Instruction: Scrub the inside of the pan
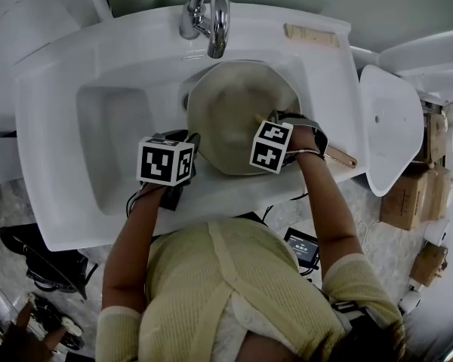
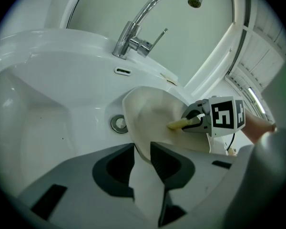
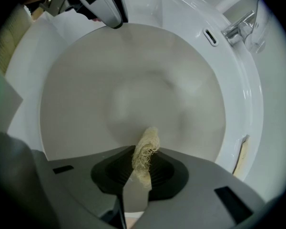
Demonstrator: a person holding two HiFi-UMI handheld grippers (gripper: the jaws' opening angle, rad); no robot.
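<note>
Sink [image 1: 60,127]: white, set in the counter – its left part is bare.
Left tool [image 2: 142,149]: jaws clamped on the near rim of the pan, with the pan's wall pinched between them.
Drain [image 2: 119,123]: a metal ring in the basin floor, just beside the pan's left edge in the left gripper view.
Pan [image 1: 230,111]: cream-coloured and round, lying in the right part of the sink under the faucet spout, its inside open to the head view.
Faucet [image 1: 211,13]: chrome, standing on the back rim of the sink and arching over the pan.
Right tool [image 3: 142,163]: jaws closed on a loofah scrubber, pointing into the pan.
Loofah scrubber [image 3: 145,151]: pale and fibrous – its free end sticks out past the jaws, over the pan's inside near the right-hand rim.
Pan handle [image 1: 340,157]: wooden, reaching out to the right over the sink's front edge, past the right tool.
</note>
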